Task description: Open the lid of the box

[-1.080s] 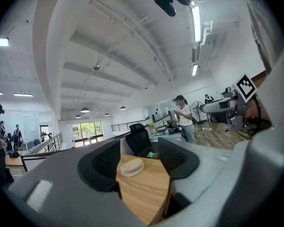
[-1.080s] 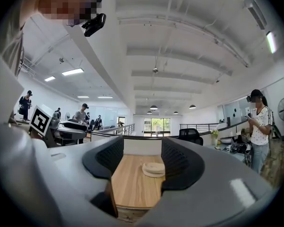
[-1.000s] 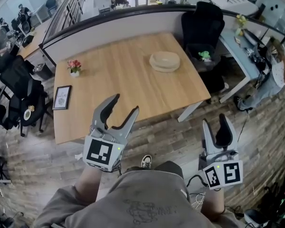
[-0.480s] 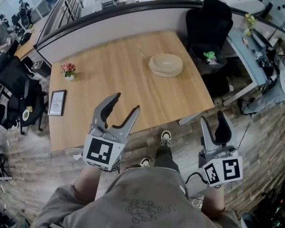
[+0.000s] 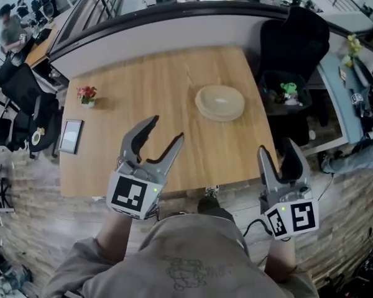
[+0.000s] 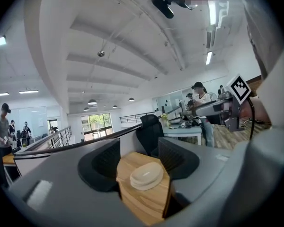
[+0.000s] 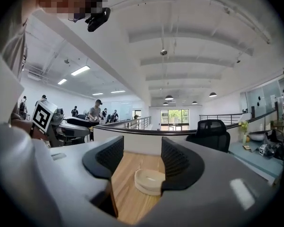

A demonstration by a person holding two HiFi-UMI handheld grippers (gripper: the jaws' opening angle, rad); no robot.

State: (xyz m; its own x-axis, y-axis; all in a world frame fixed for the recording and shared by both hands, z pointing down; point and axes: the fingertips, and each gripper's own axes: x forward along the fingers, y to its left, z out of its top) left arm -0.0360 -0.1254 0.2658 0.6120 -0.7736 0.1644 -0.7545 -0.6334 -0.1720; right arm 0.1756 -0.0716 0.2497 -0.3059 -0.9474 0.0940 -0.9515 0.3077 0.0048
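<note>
**Nothing done yet: the lid is still on the box and both tools are short of it.**
A small flower pot [image 5: 86, 102] holding red blooms stands near the left edge of the tabletop [image 5: 155, 82]. The left tool [image 5: 165, 131] hangs over the near edge, jaws wide apart and empty. The round pale box [image 5: 219, 107] sits right of centre, well apart from both tools, and its seated lid [image 5: 219, 96] hides any contents. The right tool [image 5: 278, 149], also spread and empty, hovers off the near right corner. Reaching, gripping and lifting all remain.

table [image 5: 150, 92] front: open wood | obstacles: box [image 5: 219, 102] right-centre; flowers [image 5: 86, 94], frame [image 5: 70, 136] left edge
</note>
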